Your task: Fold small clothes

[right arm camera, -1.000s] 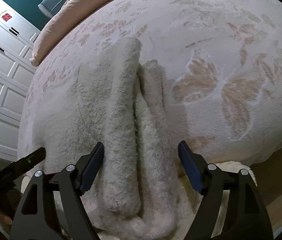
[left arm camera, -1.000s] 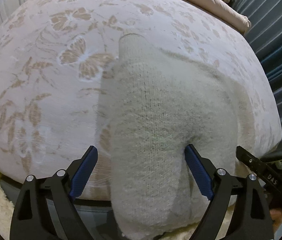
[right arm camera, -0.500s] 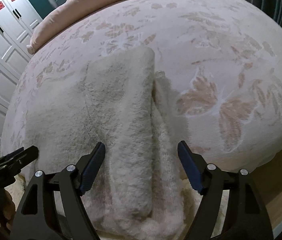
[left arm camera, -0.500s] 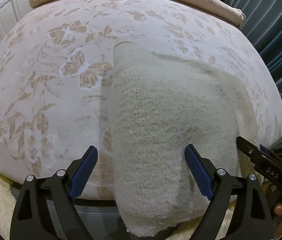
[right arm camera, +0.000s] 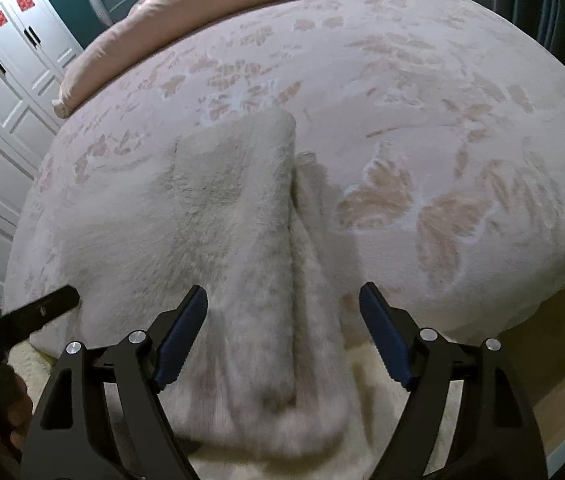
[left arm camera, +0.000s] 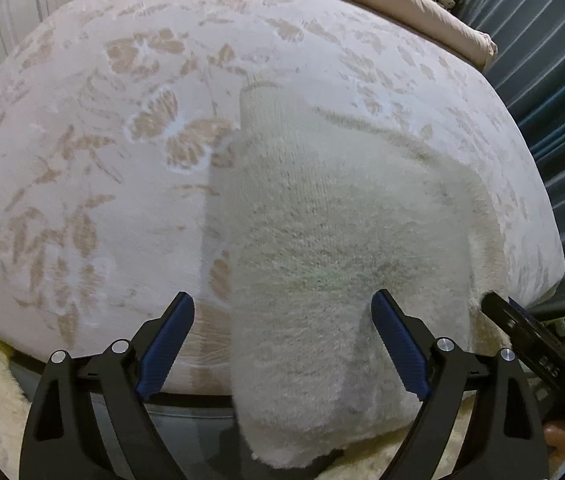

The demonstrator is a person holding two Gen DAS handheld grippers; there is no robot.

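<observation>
Where tool (left arm camera: 282, 344) gapes, sweater (left arm camera: 322, 240) lies between.

No wording can be read anywhere. Red square stickers (right arm camera: 25, 2) on the white wardrobe doors (right arm camera: 10, 80) are too small and blurred to make out, and faint white marks on the right tongs (left arm camera: 542, 354), seen from the left wrist camera, stay illegible.
</observation>
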